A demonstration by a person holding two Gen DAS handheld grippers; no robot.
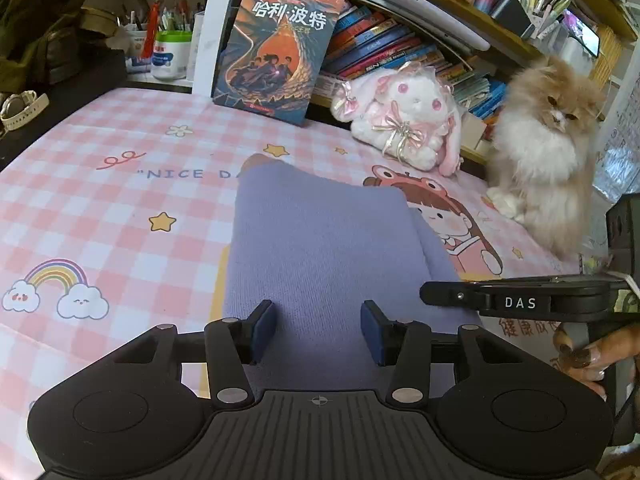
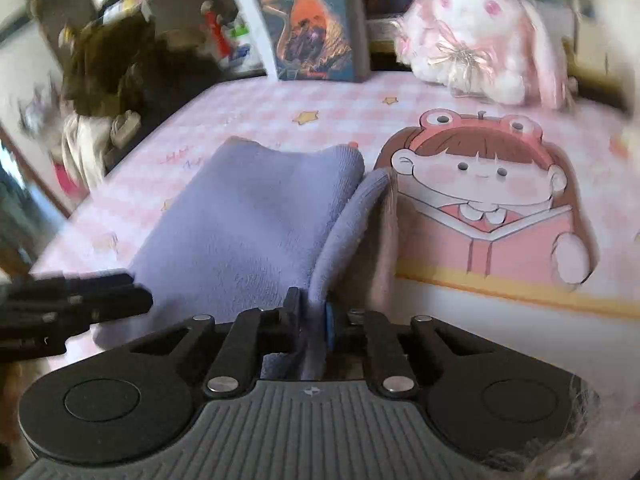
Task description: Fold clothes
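A lavender knit garment lies folded on the pink checked mat. My left gripper hovers over its near end with the blue pads standing apart and not pressing the cloth, so it is open. In the right wrist view, the garment has its right edge pulled up into a ridge. My right gripper is shut on that edge, with cloth pinched between the pads. The right gripper also shows side-on in the left wrist view, at the garment's right side.
A fluffy cat sits at the mat's far right corner. A white and pink plush bunny and an upright book stand along the back under crowded shelves. A person's hand grips the right handle. Dark clothing is piled at the left.
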